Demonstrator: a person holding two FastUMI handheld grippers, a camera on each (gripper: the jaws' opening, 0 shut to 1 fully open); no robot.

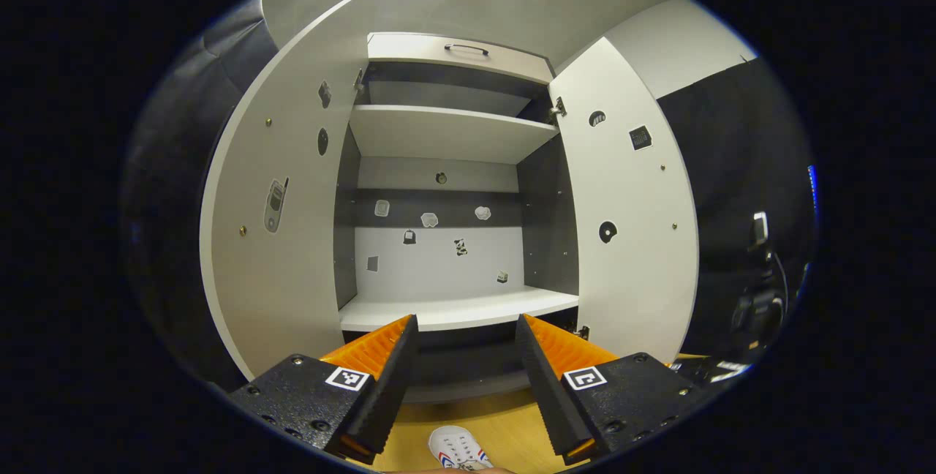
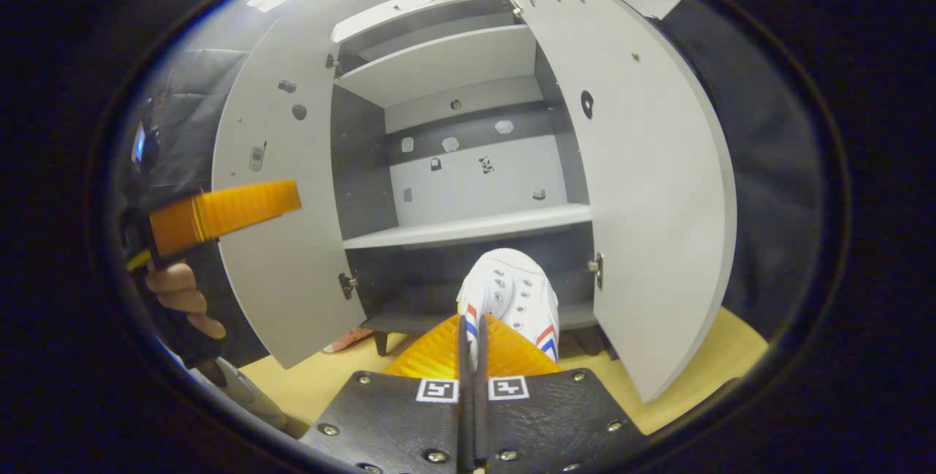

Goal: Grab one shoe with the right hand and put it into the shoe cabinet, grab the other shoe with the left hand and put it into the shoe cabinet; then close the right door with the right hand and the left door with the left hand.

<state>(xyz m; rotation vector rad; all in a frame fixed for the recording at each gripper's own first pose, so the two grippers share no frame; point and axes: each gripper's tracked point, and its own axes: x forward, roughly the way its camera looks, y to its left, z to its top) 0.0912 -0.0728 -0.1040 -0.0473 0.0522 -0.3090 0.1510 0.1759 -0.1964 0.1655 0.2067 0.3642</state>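
Observation:
My right gripper (image 2: 474, 329) is shut on the rim of a white shoe (image 2: 515, 291) with red and blue stripes. It holds the shoe toe-first just in front of the shoe cabinet's dark bottom compartment (image 2: 424, 291). My left gripper (image 1: 466, 324) is open with nothing between its fingers, facing the cabinet's middle shelf (image 1: 461, 309). It also appears at the left of the right gripper view as the left gripper (image 2: 227, 211), held by a hand (image 2: 179, 298). A second white shoe (image 1: 457, 448) lies on the wooden floor below it. Both the left door (image 1: 278, 240) and the right door (image 1: 629, 240) stand wide open.
The cabinet has an upper shelf (image 1: 446, 130) and a drawer with a dark handle (image 1: 466, 48) on top. Small stickers dot its back wall and the insides of the doors. The right door (image 2: 658, 189) swings close beside the held shoe. A pinkish object (image 2: 349, 340) lies by a cabinet leg.

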